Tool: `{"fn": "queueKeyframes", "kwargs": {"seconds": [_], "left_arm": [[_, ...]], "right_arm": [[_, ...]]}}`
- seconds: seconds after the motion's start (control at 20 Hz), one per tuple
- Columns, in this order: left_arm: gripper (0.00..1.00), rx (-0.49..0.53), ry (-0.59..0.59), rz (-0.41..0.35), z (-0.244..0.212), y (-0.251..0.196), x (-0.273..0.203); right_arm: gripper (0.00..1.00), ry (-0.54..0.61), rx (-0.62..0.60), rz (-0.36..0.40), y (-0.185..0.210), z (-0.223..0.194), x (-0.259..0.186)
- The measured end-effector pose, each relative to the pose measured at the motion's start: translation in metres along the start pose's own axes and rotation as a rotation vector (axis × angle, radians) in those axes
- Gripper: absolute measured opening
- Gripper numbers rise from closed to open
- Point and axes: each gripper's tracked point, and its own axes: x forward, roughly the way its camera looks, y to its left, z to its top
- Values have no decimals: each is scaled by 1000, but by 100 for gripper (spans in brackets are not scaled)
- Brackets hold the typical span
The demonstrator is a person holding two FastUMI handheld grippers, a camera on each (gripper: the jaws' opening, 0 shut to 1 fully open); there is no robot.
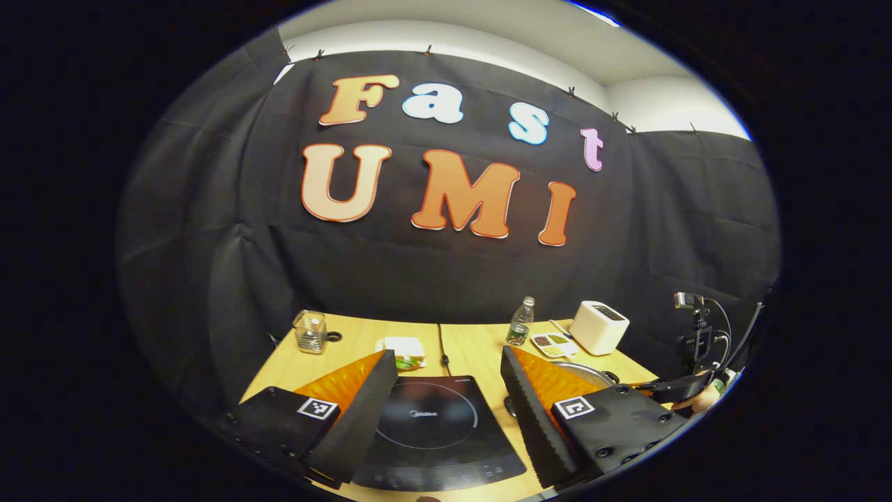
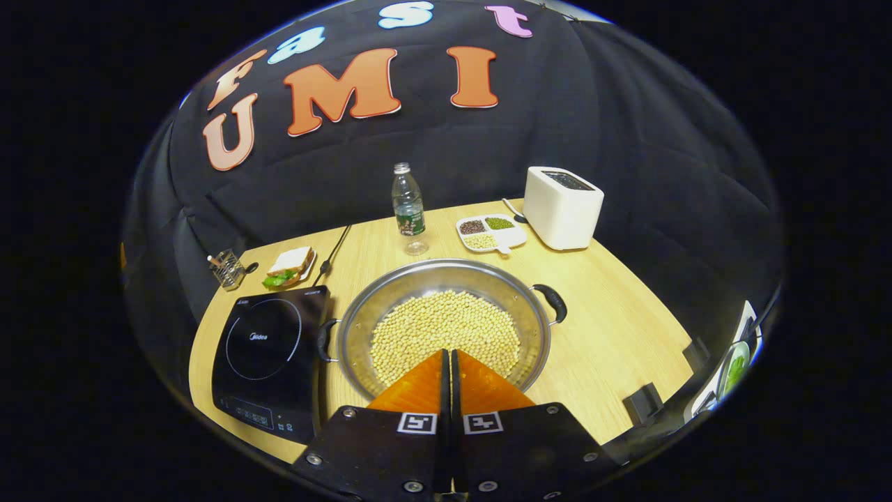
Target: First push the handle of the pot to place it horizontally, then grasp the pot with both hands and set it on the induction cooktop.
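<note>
Round steel pot point(image 2: 446, 307) of pale beans beside black induction cooktop point(image 2: 268, 348) — just ahead of right gripper point(image 2: 448, 362), pressed together, empty; left gripper point(image 1: 446, 362) spread above cooktop.

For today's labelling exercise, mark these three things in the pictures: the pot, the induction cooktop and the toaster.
pot point(image 2: 390, 293): right gripper view, on its bare inner steel wall above the beans.
induction cooktop point(image 2: 268, 341): right gripper view, on its black glass top.
toaster point(image 2: 561, 209): right gripper view, on its white front side.
</note>
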Motion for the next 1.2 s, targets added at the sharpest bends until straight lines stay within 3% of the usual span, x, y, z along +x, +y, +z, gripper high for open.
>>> {"fn": "queueKeyframes", "kwargs": {"seconds": [0.3,0.35,0.45,0.55,0.65,0.75,0.9,1.2], "left_arm": [[98,-60,110,-36,-57,-72,56],[98,-70,136,-36,-67,-81,65],[98,-70,181,-30,-86,-94,82],[98,-58,227,-27,-110,-104,105],[98,-68,278,-26,-133,-114,119],[98,-73,324,-11,-155,-124,123],[99,-54,365,7,-182,-125,146],[99,-50,453,30,-225,-127,169]], "right_arm": [[2,6,-13,-9,-57,25,39],[14,13,-11,-12,-64,24,44],[27,25,-15,-19,-79,25,56],[53,32,-20,-22,-91,26,67],[73,43,-25,-20,-100,25,79],[87,57,-33,-24,-111,23,89],[94,89,-43,-10,-117,18,106],[94,129,-60,19,-119,1,128]]}}
